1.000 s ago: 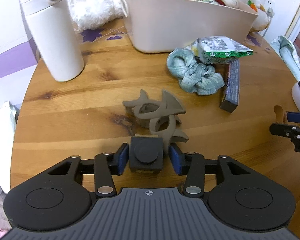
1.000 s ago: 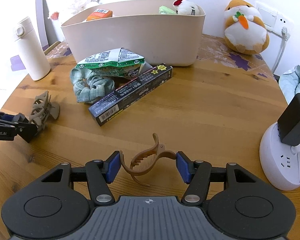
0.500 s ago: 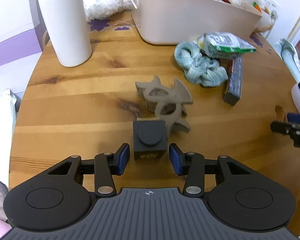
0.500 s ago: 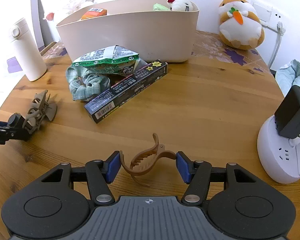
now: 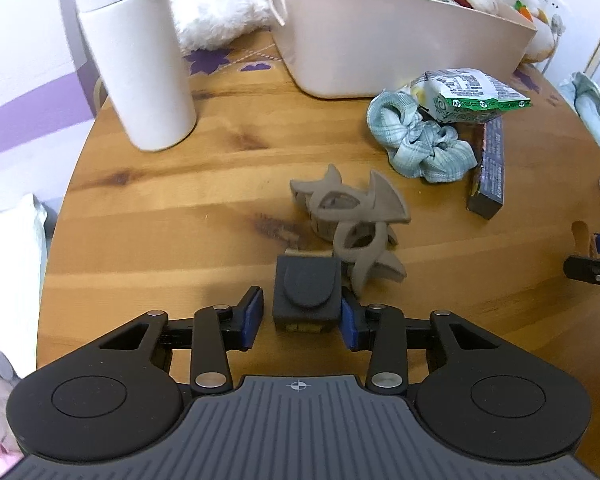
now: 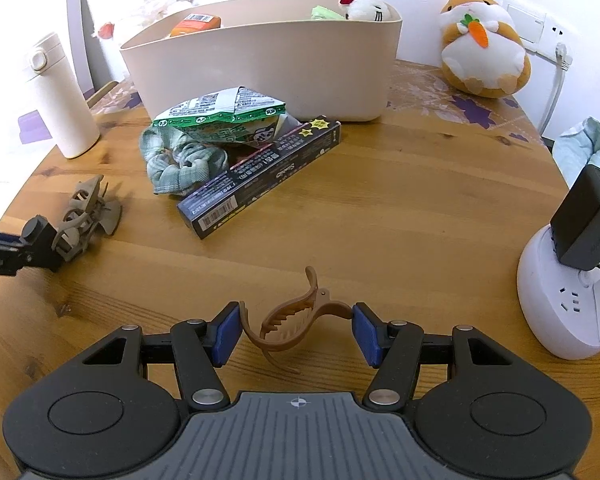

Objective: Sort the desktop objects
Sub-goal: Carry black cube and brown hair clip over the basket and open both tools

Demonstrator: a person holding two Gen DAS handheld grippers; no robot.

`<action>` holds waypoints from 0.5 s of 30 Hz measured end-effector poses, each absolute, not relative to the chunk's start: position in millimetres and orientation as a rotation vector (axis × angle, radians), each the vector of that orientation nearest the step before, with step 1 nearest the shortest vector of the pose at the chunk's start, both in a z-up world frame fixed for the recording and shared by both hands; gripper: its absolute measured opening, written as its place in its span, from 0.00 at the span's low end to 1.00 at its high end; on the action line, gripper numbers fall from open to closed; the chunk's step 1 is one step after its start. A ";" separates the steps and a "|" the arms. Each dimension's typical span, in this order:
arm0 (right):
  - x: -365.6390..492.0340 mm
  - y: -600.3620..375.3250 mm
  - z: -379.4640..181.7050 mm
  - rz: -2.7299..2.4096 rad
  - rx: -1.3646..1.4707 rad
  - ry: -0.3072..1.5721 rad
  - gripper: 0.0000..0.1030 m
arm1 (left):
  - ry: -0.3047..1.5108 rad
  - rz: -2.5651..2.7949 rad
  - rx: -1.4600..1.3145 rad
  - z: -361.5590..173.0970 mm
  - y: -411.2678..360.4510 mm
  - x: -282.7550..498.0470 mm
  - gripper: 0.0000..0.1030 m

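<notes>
Right wrist view: your right tongs (image 6: pixel 296 332) pinch the brown hair clip (image 6: pixel 296 320) by its ends; it is light, springy, slippery plastic. Left tongs (image 5: pixel 302 316) stand open around the dark block (image 5: pixel 306 294) at 12 o'clock; take its flat sides.

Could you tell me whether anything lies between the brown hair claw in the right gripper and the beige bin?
Yes. The brown plastic hair claw sits in the right gripper; toward the beige plastic bin lie the long dark box, green snack packet and checked scrunchie.
</notes>
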State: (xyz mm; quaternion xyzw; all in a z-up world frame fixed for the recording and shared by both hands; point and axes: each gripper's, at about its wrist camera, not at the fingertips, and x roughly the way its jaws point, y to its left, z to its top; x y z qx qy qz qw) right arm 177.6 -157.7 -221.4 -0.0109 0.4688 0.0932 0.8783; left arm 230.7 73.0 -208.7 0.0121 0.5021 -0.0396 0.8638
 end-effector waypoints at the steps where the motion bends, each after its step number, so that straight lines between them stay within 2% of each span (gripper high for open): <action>1: 177.9 -157.3 -221.5 0.195 -0.024 0.977 0.56 | 1.050 -0.085 0.033 -209.0 72.4 232.4 0.31; 7: 183.0 -154.4 -214.0 0.192 -0.032 0.938 0.56 | 0.992 -0.064 0.044 -200.9 69.9 230.1 0.31; 11: 202.9 -159.2 -183.9 0.203 -0.006 0.841 0.56 | 0.915 -0.020 -0.072 -173.1 85.5 224.6 0.31; 15: 238.9 -163.0 -149.1 0.219 -0.008 0.728 0.56 | 0.843 -0.021 -0.061 -141.6 85.1 234.9 0.31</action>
